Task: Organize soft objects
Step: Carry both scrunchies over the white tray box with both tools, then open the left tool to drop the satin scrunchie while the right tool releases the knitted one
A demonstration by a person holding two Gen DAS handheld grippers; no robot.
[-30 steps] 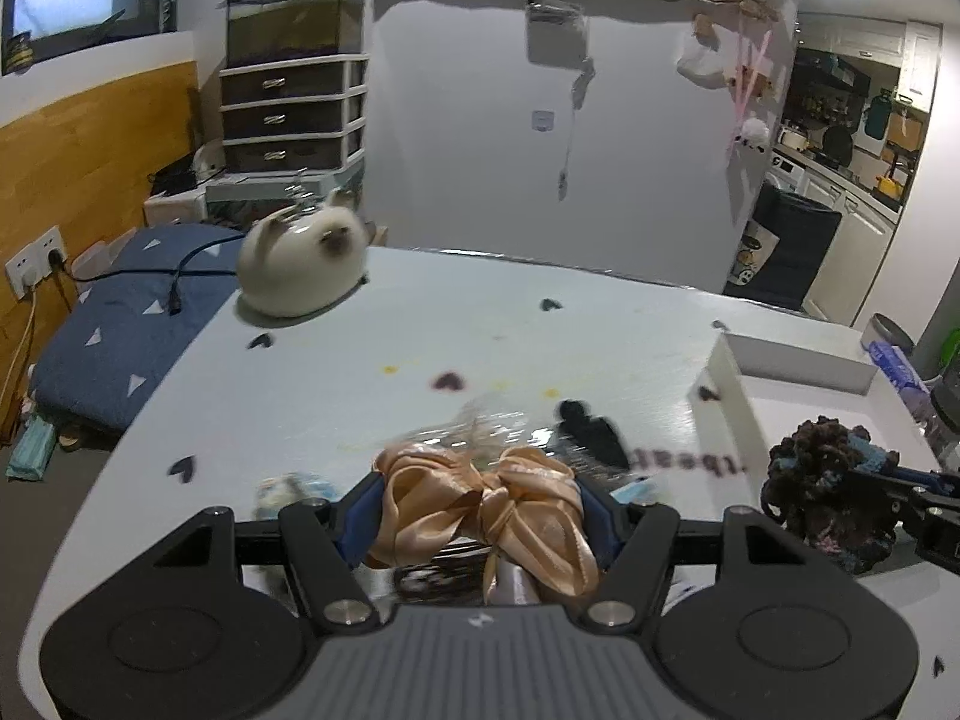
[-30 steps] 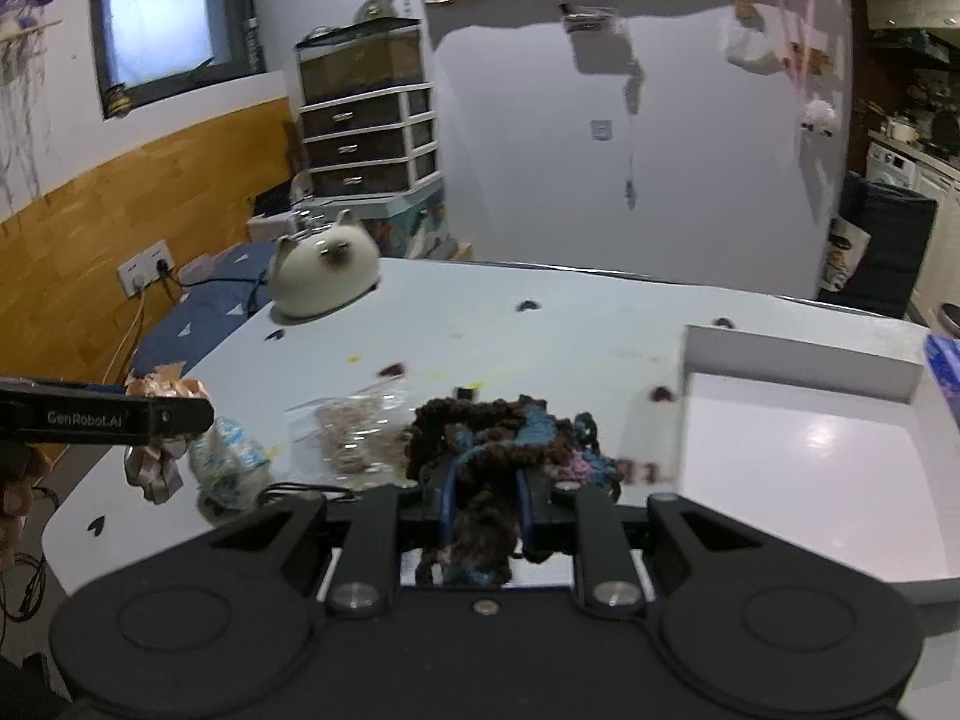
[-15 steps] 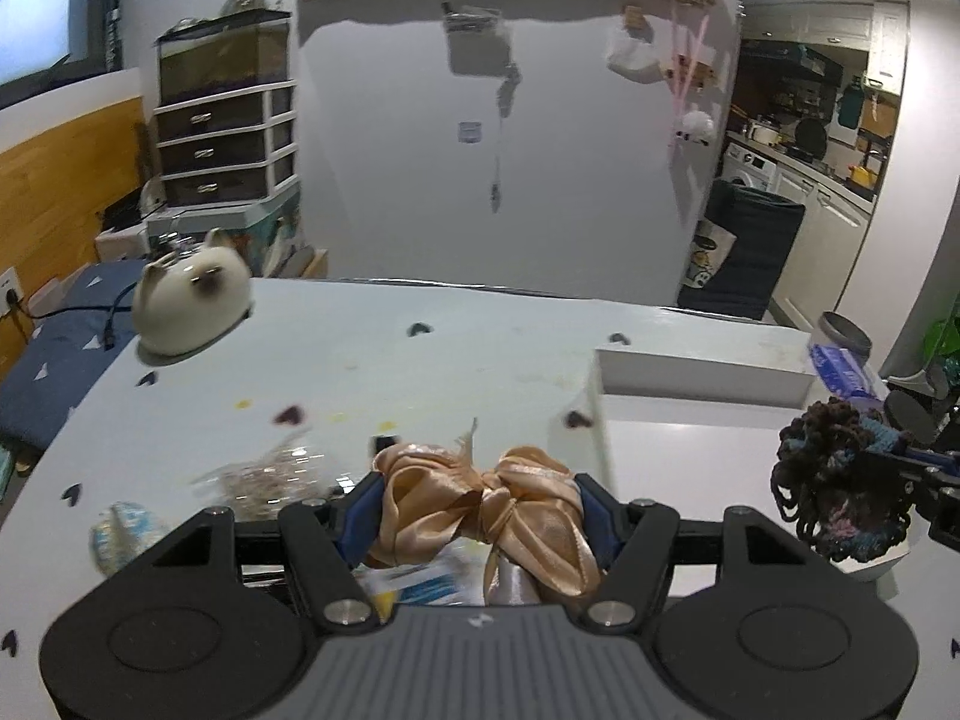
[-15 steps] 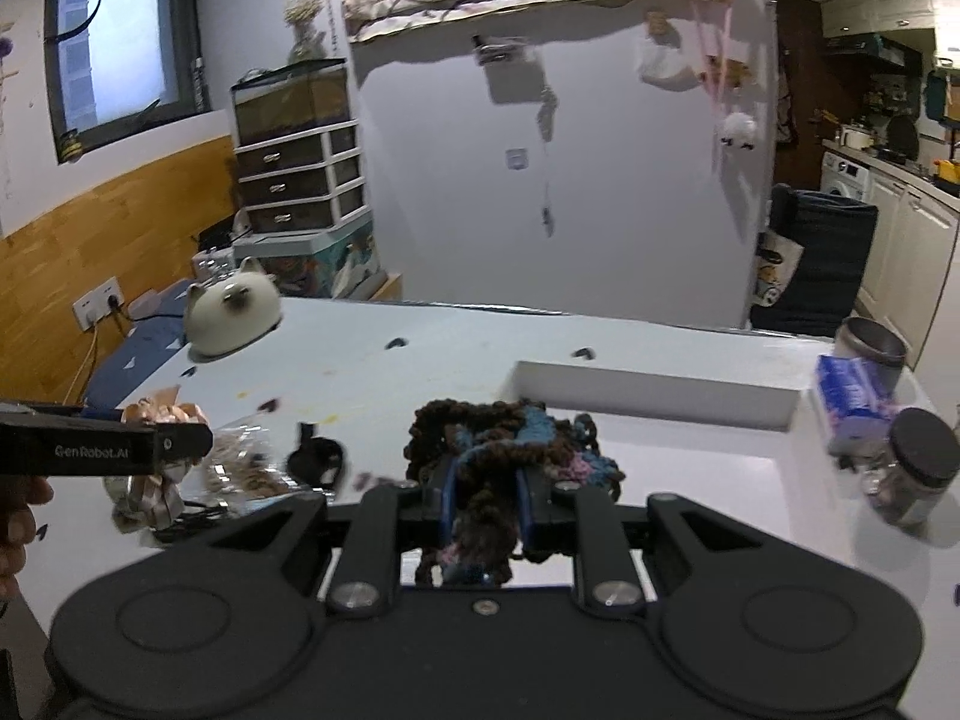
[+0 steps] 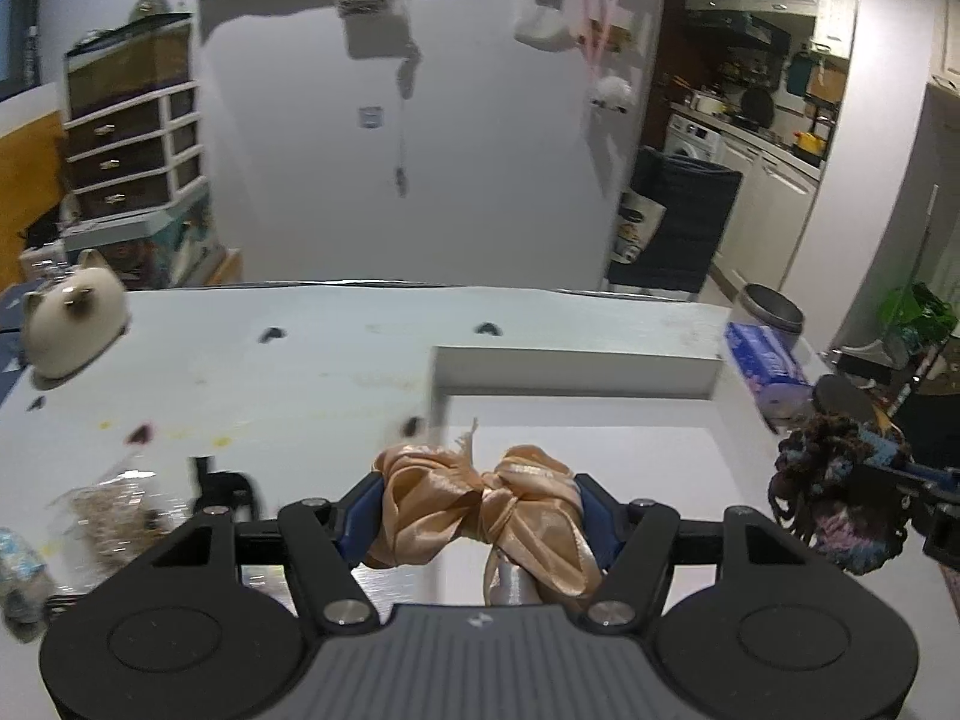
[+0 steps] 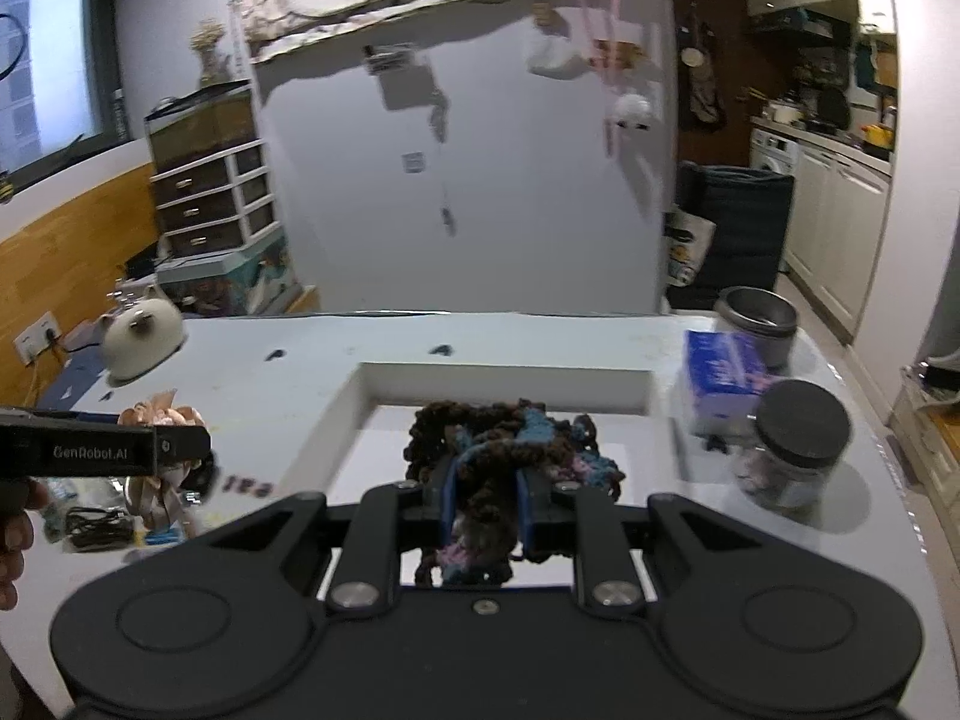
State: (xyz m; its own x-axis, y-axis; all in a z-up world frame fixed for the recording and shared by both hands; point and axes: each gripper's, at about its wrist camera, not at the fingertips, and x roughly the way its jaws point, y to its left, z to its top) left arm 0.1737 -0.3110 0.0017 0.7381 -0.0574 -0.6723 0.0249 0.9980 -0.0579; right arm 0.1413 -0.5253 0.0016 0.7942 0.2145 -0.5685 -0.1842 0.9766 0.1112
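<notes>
My left gripper [image 5: 480, 510] is shut on a peach satin scrunchie [image 5: 480, 501] and holds it above the near left edge of the white tray [image 5: 576, 369]. The scrunchie also shows in the right wrist view [image 6: 159, 420]. My right gripper [image 6: 485, 498] is shut on a dark brown, blue and pink crocheted scrunchie [image 6: 510, 441] and holds it over the white tray [image 6: 504, 384]. That scrunchie also shows at the right of the left wrist view [image 5: 840, 492].
A cat-shaped white ornament [image 5: 72, 318] sits at the table's far left. A clear bag of brown bits [image 5: 108, 510] and small items lie at the left. A blue tissue pack [image 6: 723, 372], a dark-lidded jar [image 6: 795, 444] and a metal pot [image 6: 759, 321] stand right of the tray.
Both grippers have swung to the right with their scrunchies, from over the cluttered left part of the table to over the white tray.
</notes>
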